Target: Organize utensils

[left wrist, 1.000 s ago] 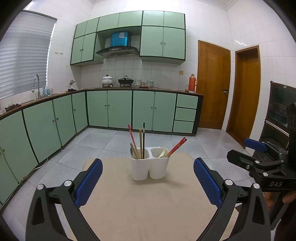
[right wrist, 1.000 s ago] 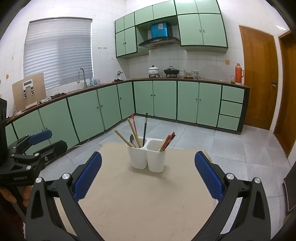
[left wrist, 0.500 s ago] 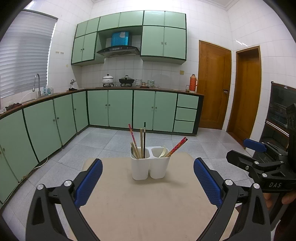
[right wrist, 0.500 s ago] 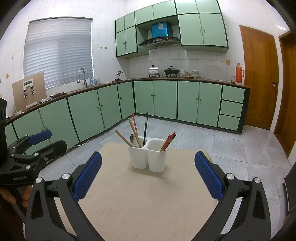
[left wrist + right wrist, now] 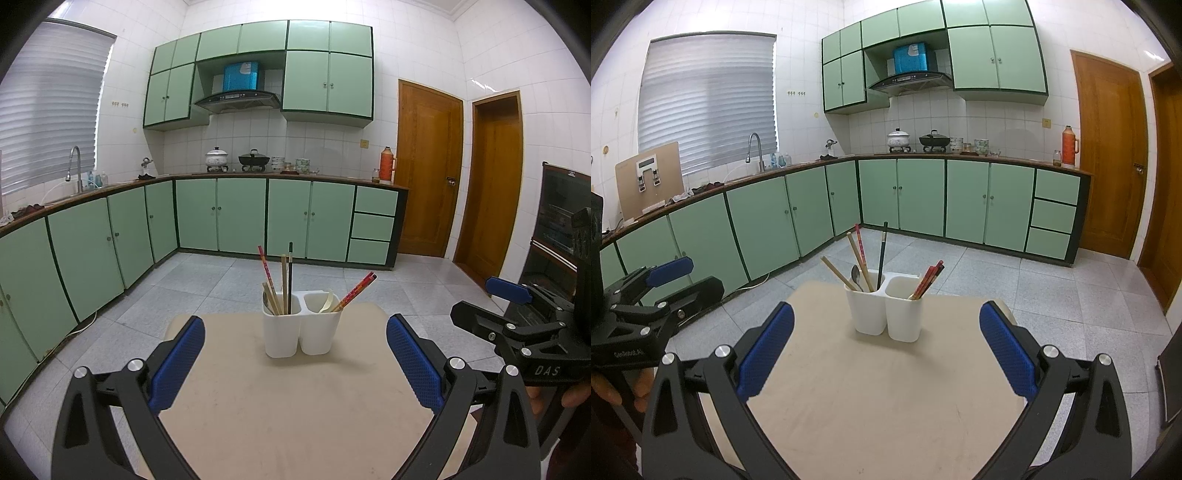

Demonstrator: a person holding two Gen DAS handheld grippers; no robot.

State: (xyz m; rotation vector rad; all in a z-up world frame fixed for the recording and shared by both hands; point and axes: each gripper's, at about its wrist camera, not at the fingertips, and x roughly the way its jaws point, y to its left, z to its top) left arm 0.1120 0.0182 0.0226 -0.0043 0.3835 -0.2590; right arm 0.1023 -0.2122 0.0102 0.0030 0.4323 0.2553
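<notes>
A white two-compartment utensil holder (image 5: 301, 330) (image 5: 884, 310) stands at the far middle of a beige table (image 5: 288, 413) (image 5: 882, 398). Its left cup holds several chopsticks (image 5: 282, 282) (image 5: 860, 258) and a metal spoon (image 5: 856, 275). Its right cup holds red chopsticks (image 5: 356, 290) (image 5: 927, 278) and a pale spoon (image 5: 327, 302). My left gripper (image 5: 295, 362) is open, well short of the holder, with nothing between its blue pads. My right gripper (image 5: 886, 350) is open too, equally far back and empty. Each gripper shows at the edge of the other's view.
Green base cabinets (image 5: 221, 218) and a worktop with pots run along the far and left walls. Two wooden doors (image 5: 428, 184) stand at the right. A dark cabinet (image 5: 557, 221) is near the table's right side. Grey tiled floor (image 5: 1052, 295) surrounds the table.
Both grippers stay open and nearly still; the views have only drifted slightly. The holder and utensils have not moved.
</notes>
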